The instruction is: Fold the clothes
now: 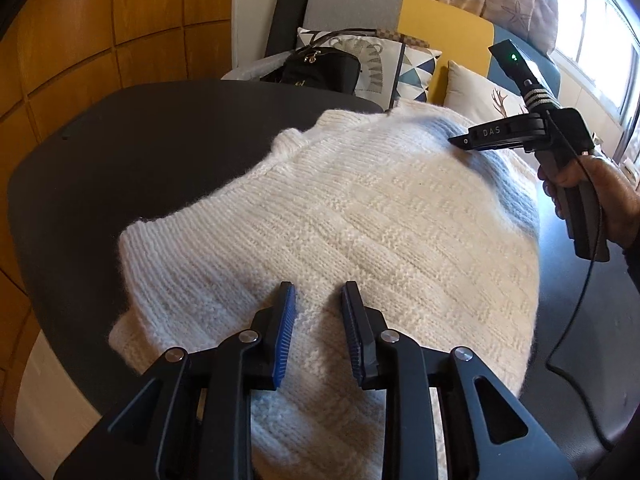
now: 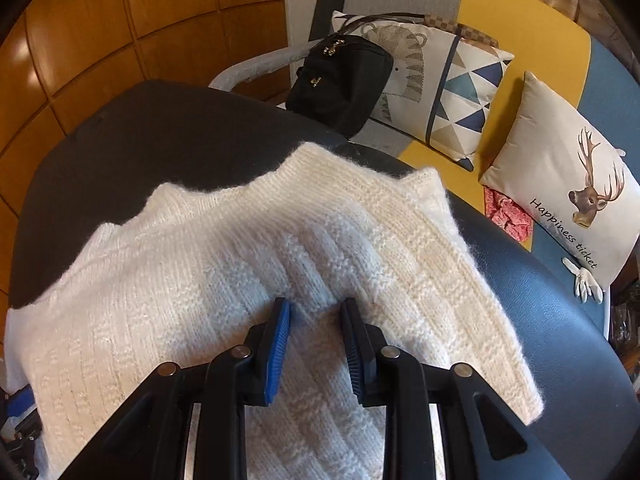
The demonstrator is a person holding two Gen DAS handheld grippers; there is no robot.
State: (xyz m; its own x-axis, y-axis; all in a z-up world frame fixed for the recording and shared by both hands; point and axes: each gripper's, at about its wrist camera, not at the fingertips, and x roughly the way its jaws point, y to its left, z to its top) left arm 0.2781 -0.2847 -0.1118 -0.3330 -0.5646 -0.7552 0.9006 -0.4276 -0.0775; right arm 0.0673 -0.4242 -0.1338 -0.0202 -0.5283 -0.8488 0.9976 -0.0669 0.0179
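1. Although the left wrist view shows the cream-white chunky knitted sweater spread across the dark rounded table top, the left gripper grasps none of it: its blue ribbed pads stand apart above the knit near the sweater's near edge, with only a low ridge of wool between them and no pad pressing on it.
2. In the same view, the right gripper hangs over the sweater's far right side in a person's hand; seen side-on, its jaws cannot be read from here.
3. From the right wrist view, the right gripper is likewise released, jaws parted over a raised fold of the sweater, near the ribbed edge that lies toward the sofa.
4. Risk, as I judge it: the fluffy yarn may snag on the ribbed pads, or a shallow bite may catch one layer only, so the fold drags crooked.
5. A further risk: the sweater's right part reaches the table's edge, so a sideways pull could slide it off.
6. Hidden: the sleeves cannot be made out in either view, and the near hem is cut off behind the gripper bodies.
7. How many layers lie under the ridge is unclear.
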